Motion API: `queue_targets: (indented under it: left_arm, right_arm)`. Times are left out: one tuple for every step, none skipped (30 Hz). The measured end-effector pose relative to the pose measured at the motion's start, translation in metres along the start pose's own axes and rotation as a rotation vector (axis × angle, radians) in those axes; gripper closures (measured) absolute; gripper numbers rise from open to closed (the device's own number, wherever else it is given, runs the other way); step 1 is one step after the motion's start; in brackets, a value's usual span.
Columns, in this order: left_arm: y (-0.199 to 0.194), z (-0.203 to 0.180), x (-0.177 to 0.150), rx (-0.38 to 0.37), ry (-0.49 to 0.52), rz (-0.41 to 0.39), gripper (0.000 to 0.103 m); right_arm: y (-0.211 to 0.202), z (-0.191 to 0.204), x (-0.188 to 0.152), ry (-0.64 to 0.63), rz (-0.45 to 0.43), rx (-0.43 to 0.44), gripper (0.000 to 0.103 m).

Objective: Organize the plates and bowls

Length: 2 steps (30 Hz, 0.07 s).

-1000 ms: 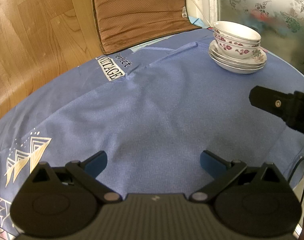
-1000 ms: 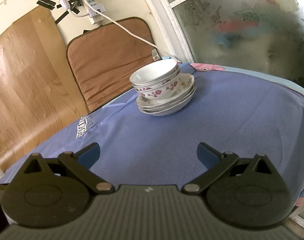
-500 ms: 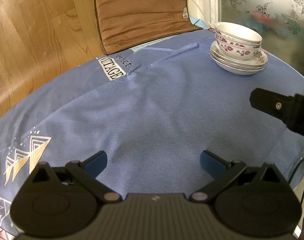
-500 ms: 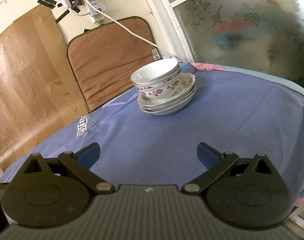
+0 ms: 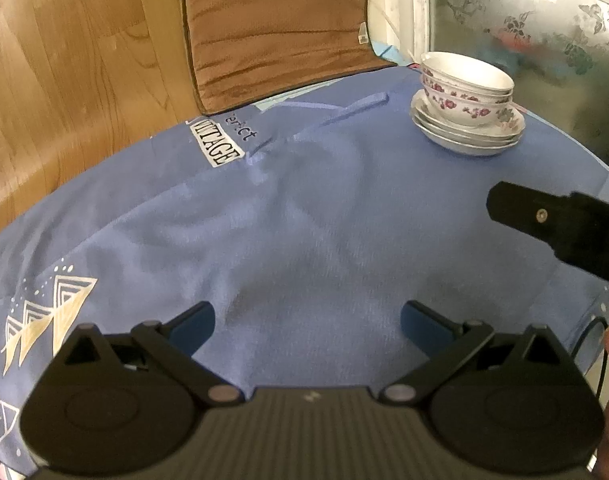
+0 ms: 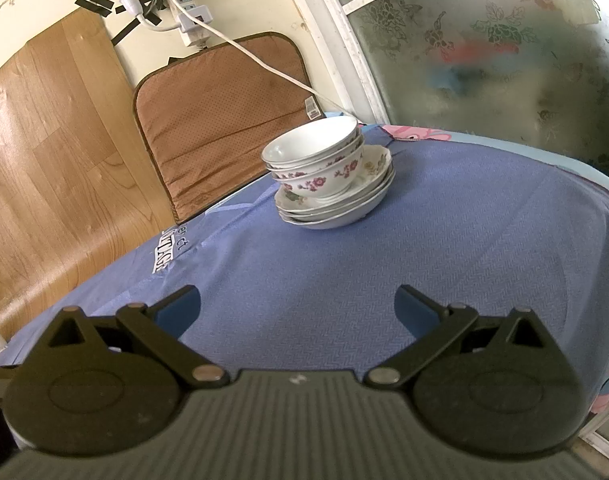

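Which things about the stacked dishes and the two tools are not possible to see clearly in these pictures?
- Number of plates: both views, the rims overlap and the bowls cover them.
- Insides of the lower bowls: both views, hidden by the top bowl.
- Right tool in the left wrist view: cut off by the right edge.
- Left tool: absent from the right wrist view.

Three bowls sit nested in one stack, on a pile of about four plates; the exact plate count is hard to tell. One cloth covers the table. One brown cushion stands behind. Two grippers: left, right.
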State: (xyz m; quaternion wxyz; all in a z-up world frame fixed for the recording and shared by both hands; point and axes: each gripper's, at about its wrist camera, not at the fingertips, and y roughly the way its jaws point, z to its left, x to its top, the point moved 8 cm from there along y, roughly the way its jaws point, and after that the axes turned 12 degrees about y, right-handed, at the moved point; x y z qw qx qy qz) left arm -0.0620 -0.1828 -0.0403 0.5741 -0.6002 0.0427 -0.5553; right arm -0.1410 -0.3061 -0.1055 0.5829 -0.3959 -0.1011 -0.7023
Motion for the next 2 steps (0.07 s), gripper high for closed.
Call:
queue_targets:
  left_arm:
    - [-0.0004,-0.0002,0.0004,-0.002,-0.001,-0.003,0.0]
    - [-0.0005,0.0,0.0013,-0.006,-0.004,-0.008,0.0]
  right_arm:
    - [0.0,0.0,-0.0001,-0.001,0.001,0.001,0.0]
    - [0.0,0.0001,-0.0001,-0.002,0.001,0.001,0.0]
